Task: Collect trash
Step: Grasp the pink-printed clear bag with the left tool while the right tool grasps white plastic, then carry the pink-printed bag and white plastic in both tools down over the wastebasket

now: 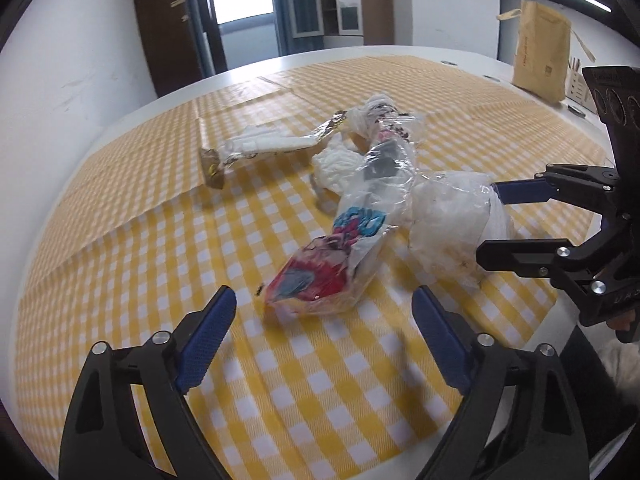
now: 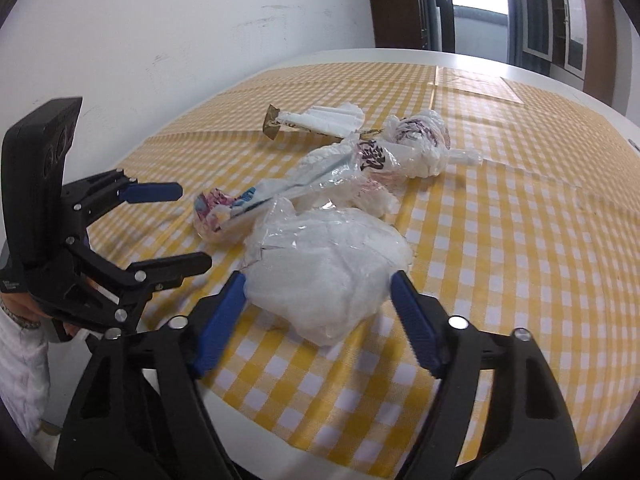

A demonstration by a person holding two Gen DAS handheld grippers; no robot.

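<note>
Trash is lying in a loose heap on the counter [image 1: 120, 208], which is wearing a yellow-and-white check cloth.

Items seen:
- Clear plastic wrapper [image 1: 320, 276] with red, blue and pink print, crumpled, nearest the left gripper [image 1: 324, 312].
- Cloudy white plastic bundle [image 2: 324, 276], bulky and wrinkled, nearest the right gripper [image 2: 318, 292].
- Further back, more crumpled white plastic [image 2: 416, 148] with dark print, and a long white wrapper [image 1: 260, 146] with a gold end.

Left gripper: fingers [image 1: 208, 336] standing wide apart. The printed wrapper's near end is sitting just ahead of the tips, roughly centred in the gap; neither pad is touching it.

Right gripper: fingers [image 2: 220, 320] standing fairly wide, flanking the white bundle. The bundle is filling most of the gap, its sides lying right by both pads. Whether the pads are pressing on it I cannot tell; the plastic is showing no clear squeeze.

A brown paper bag [image 1: 540, 60] is standing at the far right of the counter, well apart from the heap.
</note>
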